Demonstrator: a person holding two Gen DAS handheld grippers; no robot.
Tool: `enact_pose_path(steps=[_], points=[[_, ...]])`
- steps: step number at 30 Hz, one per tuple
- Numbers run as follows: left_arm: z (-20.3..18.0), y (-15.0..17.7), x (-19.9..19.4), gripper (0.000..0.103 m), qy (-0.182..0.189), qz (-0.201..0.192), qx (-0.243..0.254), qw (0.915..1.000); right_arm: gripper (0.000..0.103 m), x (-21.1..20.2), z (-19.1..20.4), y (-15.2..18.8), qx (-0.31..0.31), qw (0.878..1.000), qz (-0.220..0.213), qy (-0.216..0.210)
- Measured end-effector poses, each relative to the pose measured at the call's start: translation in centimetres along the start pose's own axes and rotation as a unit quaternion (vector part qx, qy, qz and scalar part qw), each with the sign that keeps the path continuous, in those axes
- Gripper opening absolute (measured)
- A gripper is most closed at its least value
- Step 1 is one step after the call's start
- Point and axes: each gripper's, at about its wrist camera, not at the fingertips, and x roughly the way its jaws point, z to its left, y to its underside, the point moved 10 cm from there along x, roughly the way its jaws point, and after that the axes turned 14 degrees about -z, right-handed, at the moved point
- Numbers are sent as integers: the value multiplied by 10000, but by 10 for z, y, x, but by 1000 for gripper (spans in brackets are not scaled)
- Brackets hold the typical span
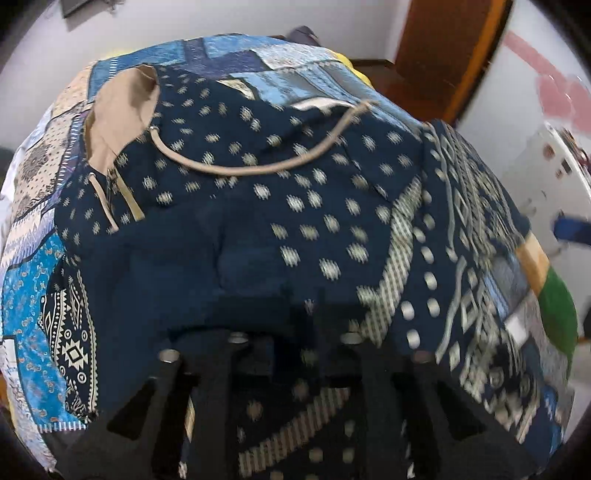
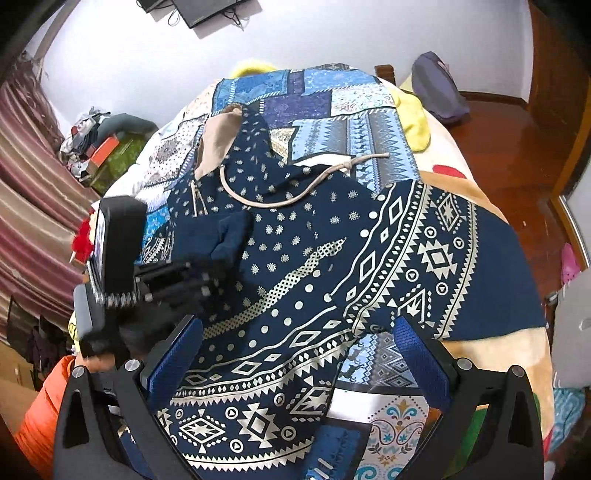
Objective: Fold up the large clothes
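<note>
Blurred by motion in the left wrist view: the hoodie (image 1: 295,206) print from 3 to 5 o'clock, and white wall fittings (image 1: 554,162) at 3 o'clock, unidentifiable. Dark and smeared at 6 o'clock: the left hand-held gripper (image 1: 291,317), grip unreadable. In the right wrist view, hidden under the hoodie: most of the patchwork quilt (image 2: 314,107). Cut off by the 12 o'clock edge: a dark screen (image 2: 207,11). Too small to sort at 9 o'clock: a floor pile (image 2: 96,147).
</note>
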Motion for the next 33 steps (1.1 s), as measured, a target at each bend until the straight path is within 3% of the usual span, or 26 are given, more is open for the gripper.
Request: enact_pose_path(steps=[2, 5, 7, 10, 15, 19, 21, 26, 27, 29, 31, 32, 33], points=[[1, 5, -20, 58, 237, -62, -50, 9997, 103, 4, 4, 1, -22, 10000, 21, -18], [23, 6, -59, 79, 193, -460, -145, 9987, 103, 16, 16, -1, -65, 9999, 67, -95], [49, 10, -83, 86, -4, -700, -271, 9972, 103, 28, 29, -2, -125, 9997, 127, -168], [107, 32, -106, 88, -586, -777, -430, 9943, 103, 47, 45, -2, -278, 9992, 231, -189], [199, 91, -109, 88, -1532, -274, -785, 9847, 103, 91, 83, 7, -852, 9947, 558, -144], [248, 142, -96, 88, -1829, 141, -1091, 9770, 98, 119, 116, 9, -1570, 9861, 542, -95], [262, 157, -86, 85, -1911, 286, -1127, 9747, 90, 136, 133, 9, -2068, 9773, 464, 33], [270, 170, -58, 56, -1958, 301, -1178, 9731, 55, 177, 144, 23, -2669, 9609, 660, 338], [272, 168, -54, 53, -2040, 235, -1165, 9717, 53, 180, 143, 23, -2716, 9596, 615, 407], [271, 162, -49, 31, -2029, 73, -1247, 9712, 34, 180, 145, 20, -2801, 9581, 432, 425], [267, 158, -46, 17, -1959, 28, -1344, 9714, 26, 175, 146, 16, -2808, 9583, 318, 430], [266, 156, -47, 13, -2028, -27, -1349, 9699, 19, 170, 146, 12, -2853, 9570, 198, 488], [265, 154, -49, 12, -2080, -78, -1345, 9688, 18, 166, 145, 10, -2883, 9560, 127, 527]])
